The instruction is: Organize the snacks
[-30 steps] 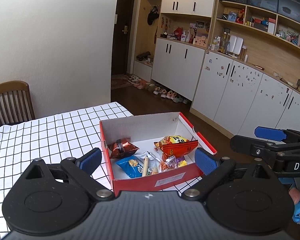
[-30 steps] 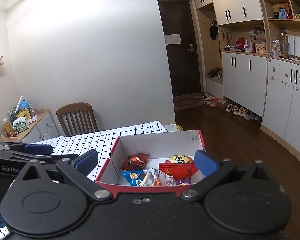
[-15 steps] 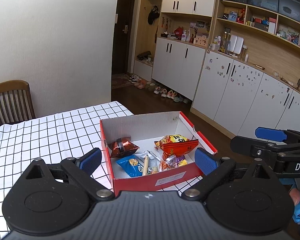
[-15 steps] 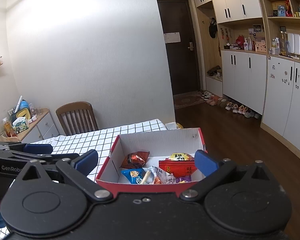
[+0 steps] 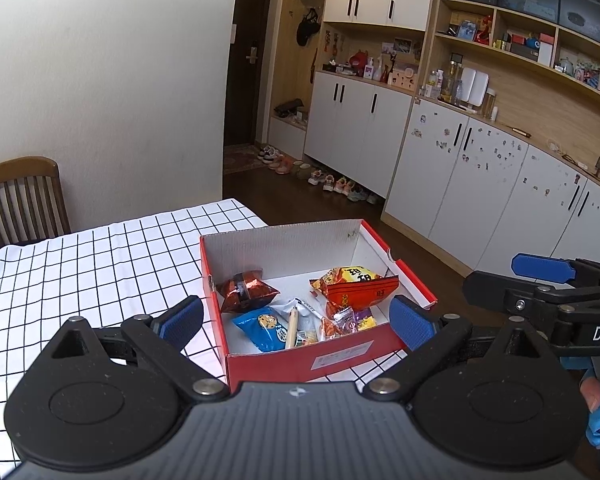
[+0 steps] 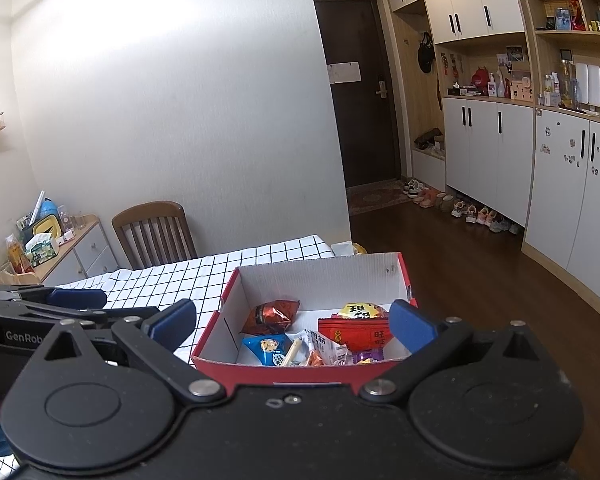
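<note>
Checked-cloth table, red snack box at its corner

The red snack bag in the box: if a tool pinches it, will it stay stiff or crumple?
The red snack bag looks puffy and creased, so it would probably crumple and feel light. Its glossy film may slip. It rests on other packets in the box, so they might shift.

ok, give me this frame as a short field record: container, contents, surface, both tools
container: red box, open top, white inside
contents: brown packet, red packet, blue packet, small loose snacks, all in the box
surface: checked tablecloth, box near its right edge
left tool: open, empty, above the box's near side
right tool: open, empty, facing the box
background: wooden chair at the wall
</note>
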A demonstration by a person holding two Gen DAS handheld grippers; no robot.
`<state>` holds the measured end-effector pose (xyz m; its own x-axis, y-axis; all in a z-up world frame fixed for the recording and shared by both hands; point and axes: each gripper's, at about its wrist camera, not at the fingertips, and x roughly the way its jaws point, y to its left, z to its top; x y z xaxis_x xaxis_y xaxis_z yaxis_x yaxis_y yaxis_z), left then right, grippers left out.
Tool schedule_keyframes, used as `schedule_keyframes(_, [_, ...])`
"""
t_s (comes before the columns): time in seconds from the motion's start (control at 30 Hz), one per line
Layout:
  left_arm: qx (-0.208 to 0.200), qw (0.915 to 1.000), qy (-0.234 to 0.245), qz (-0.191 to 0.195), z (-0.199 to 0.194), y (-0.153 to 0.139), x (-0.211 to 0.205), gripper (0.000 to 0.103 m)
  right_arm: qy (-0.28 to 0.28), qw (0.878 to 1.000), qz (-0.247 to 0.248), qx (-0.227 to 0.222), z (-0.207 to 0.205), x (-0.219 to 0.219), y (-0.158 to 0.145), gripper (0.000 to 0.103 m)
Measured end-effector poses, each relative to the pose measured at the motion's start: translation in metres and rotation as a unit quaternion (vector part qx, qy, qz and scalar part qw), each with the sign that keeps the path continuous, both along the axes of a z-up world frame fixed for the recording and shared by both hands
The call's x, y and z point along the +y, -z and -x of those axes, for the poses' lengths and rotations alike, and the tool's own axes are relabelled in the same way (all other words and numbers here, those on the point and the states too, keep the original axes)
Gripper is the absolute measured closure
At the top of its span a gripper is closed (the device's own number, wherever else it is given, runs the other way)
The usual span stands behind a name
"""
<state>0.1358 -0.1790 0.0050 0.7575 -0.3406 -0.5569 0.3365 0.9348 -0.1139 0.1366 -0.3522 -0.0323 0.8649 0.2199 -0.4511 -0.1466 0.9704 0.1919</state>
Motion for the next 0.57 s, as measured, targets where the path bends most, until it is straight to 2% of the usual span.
schedule_keyframes(0.57, [0.004,0.9999,0.003,0.011,-0.0057,0.0039,0.0044,0.003,0.0,1.0,-0.003,0.007,-0.0038,-0.0009,0.0026,0.0])
